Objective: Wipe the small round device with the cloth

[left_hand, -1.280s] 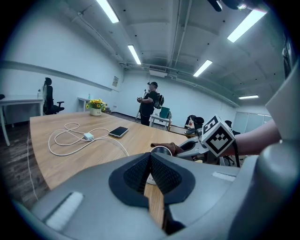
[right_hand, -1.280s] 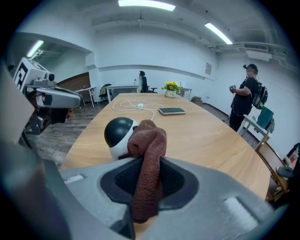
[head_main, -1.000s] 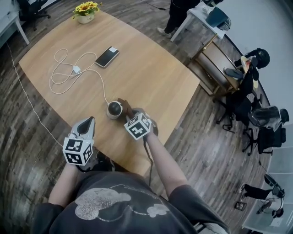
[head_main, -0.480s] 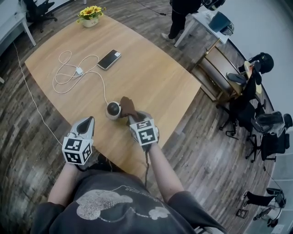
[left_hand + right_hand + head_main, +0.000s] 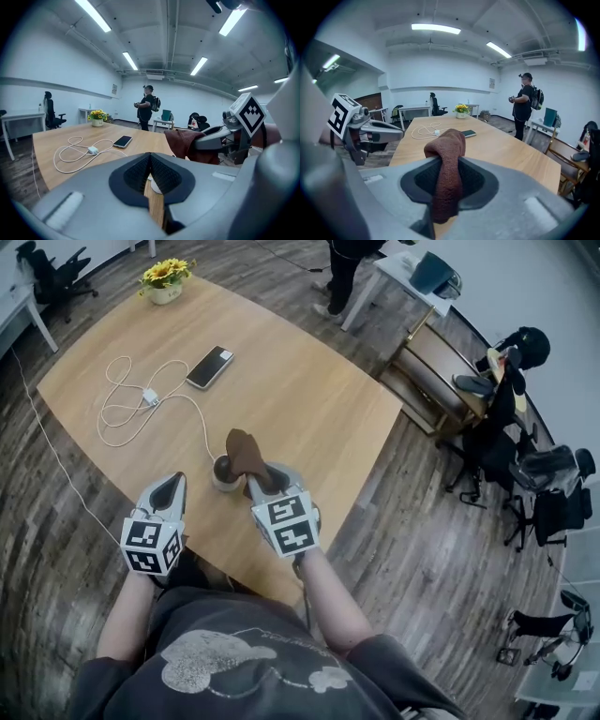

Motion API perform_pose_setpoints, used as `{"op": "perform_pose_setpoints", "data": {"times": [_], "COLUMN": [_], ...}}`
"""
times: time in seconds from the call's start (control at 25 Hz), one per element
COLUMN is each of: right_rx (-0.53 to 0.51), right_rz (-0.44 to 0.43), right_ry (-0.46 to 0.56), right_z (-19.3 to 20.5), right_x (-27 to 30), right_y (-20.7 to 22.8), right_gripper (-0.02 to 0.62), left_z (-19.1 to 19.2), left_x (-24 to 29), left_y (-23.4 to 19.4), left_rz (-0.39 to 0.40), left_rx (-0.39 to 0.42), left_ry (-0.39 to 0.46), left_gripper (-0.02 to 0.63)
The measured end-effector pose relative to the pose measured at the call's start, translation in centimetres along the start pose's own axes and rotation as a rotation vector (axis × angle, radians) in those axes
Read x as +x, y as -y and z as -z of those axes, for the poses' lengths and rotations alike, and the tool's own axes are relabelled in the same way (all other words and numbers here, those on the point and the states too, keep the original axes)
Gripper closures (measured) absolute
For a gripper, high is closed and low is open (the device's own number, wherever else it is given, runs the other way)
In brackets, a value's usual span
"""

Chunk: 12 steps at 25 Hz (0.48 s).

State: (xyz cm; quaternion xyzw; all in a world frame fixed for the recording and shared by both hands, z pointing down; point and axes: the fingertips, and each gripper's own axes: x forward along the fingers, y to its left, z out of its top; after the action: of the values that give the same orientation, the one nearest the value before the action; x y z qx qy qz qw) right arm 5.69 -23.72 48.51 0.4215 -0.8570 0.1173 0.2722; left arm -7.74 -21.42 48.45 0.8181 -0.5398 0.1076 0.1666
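Brown cloth [image 5: 245, 452] is clamped in the jaws of the right gripper [image 5: 264, 481], at 1 o'clock of the small round device [image 5: 220, 474]. At its 8 o'clock, the jaws of the left gripper [image 5: 171, 493] are pressed together, empty.

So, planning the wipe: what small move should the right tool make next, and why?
Probably lower the right tool so its clamped brown cloth presses onto the small round device; the cloth is held over the device's top, and contact can't be confirmed.

The left gripper [image 5: 176, 482] and right gripper [image 5: 255, 486] are grey shells with black ribbed pads [image 5: 164, 176], a black-and-white marker cube [image 5: 150, 547] behind each claw; farther back, a dark grey short-sleeved T-shirt [image 5: 253, 652] with pale print.
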Motion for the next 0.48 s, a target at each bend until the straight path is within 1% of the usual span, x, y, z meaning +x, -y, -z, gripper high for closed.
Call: {"op": "perform_pose_setpoints", "data": {"times": [0.08, 0.2, 0.4, 0.48], "right_rx": [0.028, 0.077, 0.161, 0.193], "right_rz": [0.028, 0.095, 0.203, 0.228], "right_ry": [-0.008, -0.031, -0.066, -0.071], "right_z": [-0.3, -0.5, -1.1, -1.4], "right_x": [0.6, 1.2, 1.8, 2.4], "right_y": [-0.5, -0.9, -1.3, -1.8], "right_gripper": [0.52, 0.52, 0.52, 0.52], "left_z": [0.2, 0.0, -0.9, -1.2], "left_x": [0.9, 2.2, 4.5, 5.3], "left_y": [-0.8, -1.7, -2.6, -3.0], "left_rz": [0.034, 0.104, 0.232, 0.273], "left_rx": [-0.008, -0.023, -0.001, 0.016], "left_ry": [-0.01, -0.019, -0.046, -0.05], "left_gripper": [0.588, 0.588, 0.588, 0.588]}}
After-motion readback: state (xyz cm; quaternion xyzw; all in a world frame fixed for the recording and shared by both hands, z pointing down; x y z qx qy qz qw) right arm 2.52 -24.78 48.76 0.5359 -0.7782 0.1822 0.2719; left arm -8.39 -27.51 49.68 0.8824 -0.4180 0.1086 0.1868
